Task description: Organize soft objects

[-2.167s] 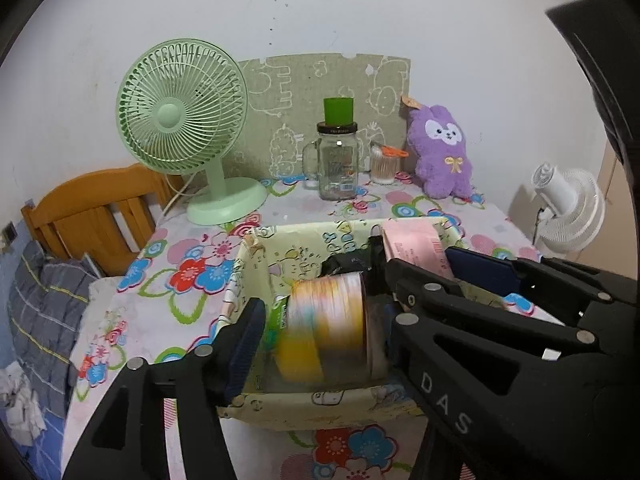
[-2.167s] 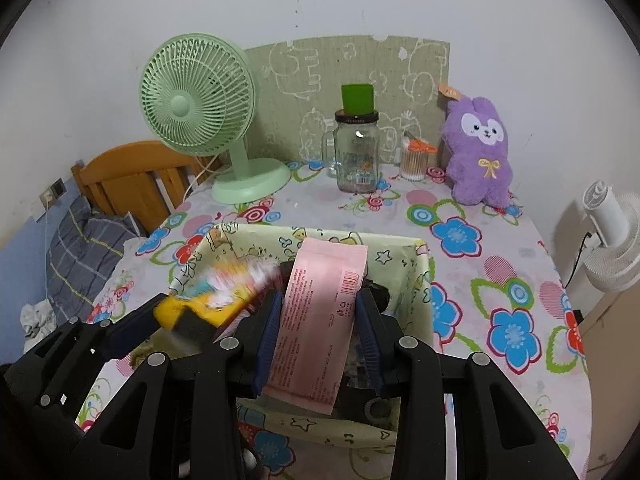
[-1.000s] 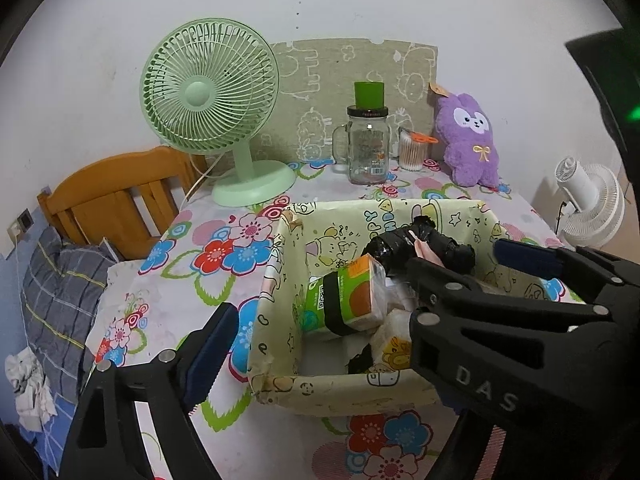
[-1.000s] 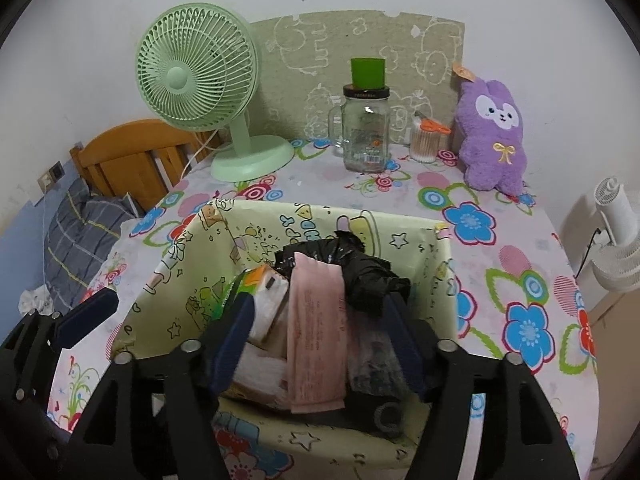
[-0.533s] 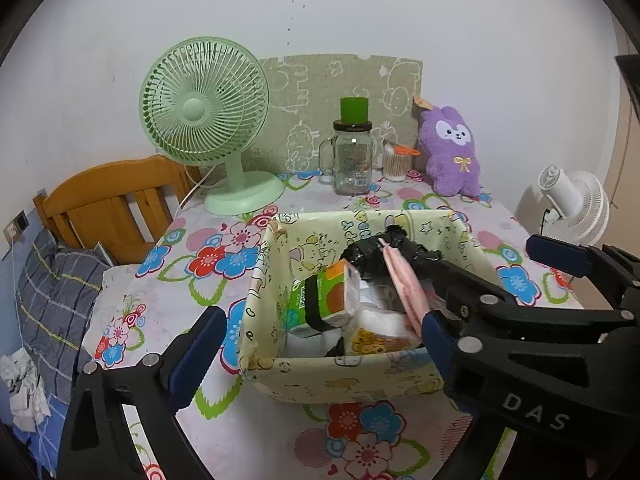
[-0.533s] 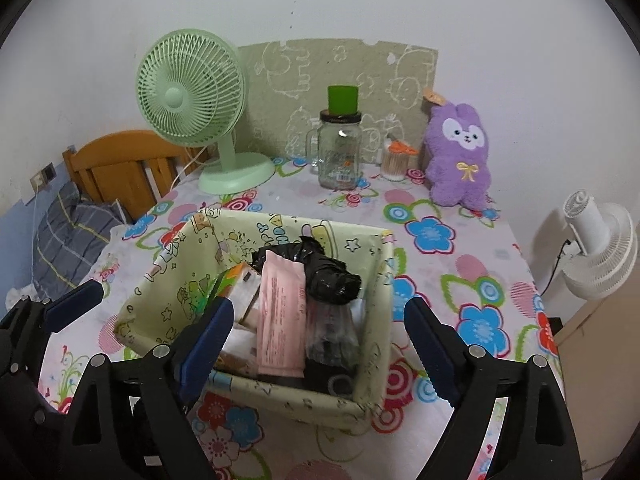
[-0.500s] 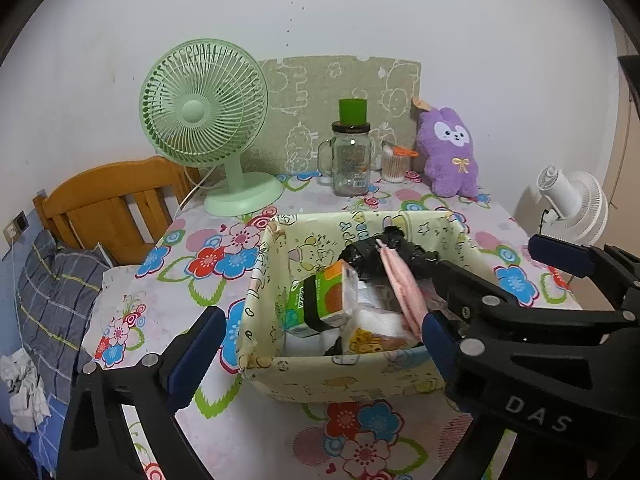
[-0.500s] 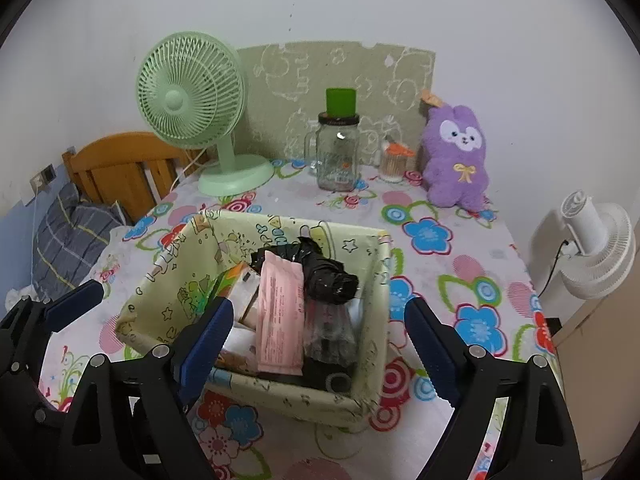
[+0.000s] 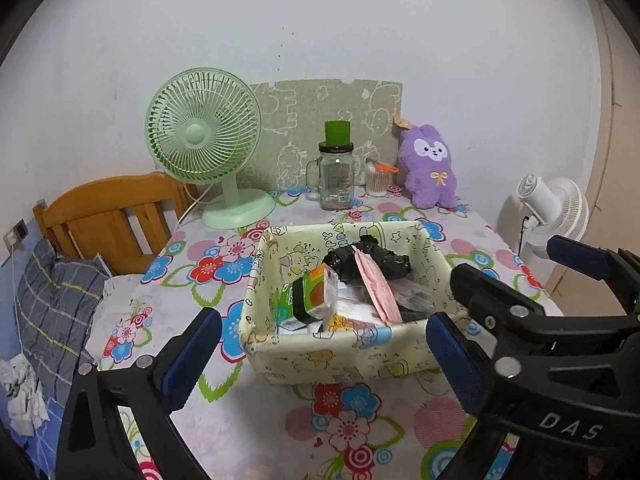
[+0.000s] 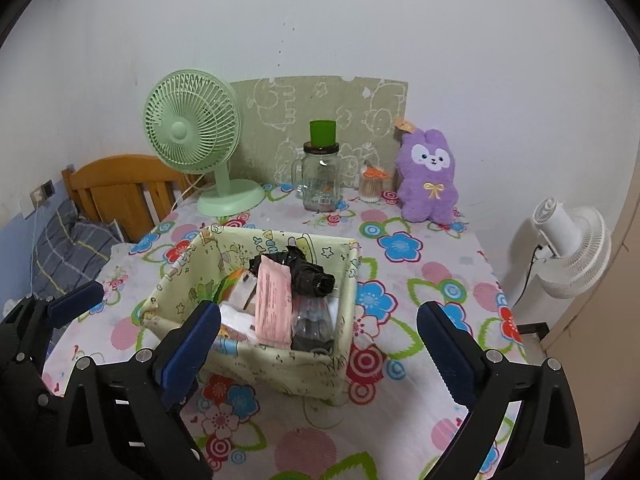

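Now hovering at the table's near edge, left gripper (image 9: 320, 344) and right gripper (image 10: 318, 330) both spread wide, empty; pink packet (image 10: 274, 304) and green carton (image 9: 308, 300) standing packed inside basket (image 9: 340, 360), likely finished.

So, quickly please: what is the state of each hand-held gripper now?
Left hand-held gripper: open, holding nothing.
Right hand-held gripper: open, holding nothing.

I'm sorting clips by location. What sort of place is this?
Likely a bedroom in a home: a wooden headboard with plaid bedding sits beside a table in a floral tablecloth holding a purple plush bunny and green desk fan.
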Demonstrator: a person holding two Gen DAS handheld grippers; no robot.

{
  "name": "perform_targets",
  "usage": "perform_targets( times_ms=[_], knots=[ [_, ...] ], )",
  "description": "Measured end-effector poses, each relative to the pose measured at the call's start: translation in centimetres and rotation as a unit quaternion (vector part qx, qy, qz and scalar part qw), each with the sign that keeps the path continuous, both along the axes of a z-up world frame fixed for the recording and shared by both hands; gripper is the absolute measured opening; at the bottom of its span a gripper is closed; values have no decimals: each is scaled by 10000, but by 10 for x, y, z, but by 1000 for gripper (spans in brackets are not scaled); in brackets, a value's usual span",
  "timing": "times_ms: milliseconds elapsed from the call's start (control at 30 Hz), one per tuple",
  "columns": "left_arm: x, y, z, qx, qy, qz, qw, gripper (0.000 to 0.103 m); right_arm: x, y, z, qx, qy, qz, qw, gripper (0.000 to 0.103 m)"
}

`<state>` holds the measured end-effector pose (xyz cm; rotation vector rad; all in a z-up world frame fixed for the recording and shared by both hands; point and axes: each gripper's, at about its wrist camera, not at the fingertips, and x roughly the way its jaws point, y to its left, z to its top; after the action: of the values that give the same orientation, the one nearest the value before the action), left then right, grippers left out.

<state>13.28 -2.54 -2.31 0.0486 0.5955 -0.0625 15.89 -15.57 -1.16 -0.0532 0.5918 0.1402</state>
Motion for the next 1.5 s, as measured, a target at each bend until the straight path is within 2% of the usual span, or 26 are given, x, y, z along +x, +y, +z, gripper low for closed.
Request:
perform_targets(
  times_ms=[433,833,1033,1500],
  knots=[
    [-42,6,14,-43,-236,-32,9997,103,-47,-14,12,125,-253,-251,9993,102],
    [-80,9,21,33,-535,92,9985,103,-95,-33,20,25,-657,-588,9961,102],
    [-91,13,22,-106,-598,158,9980,103,-110,-41,18,117,-755,-828,9936,103],
    [-102,19,23,-251,-653,155,9974,103,-128,-41,19,255,-821,-840,9928,103]
  ],
)
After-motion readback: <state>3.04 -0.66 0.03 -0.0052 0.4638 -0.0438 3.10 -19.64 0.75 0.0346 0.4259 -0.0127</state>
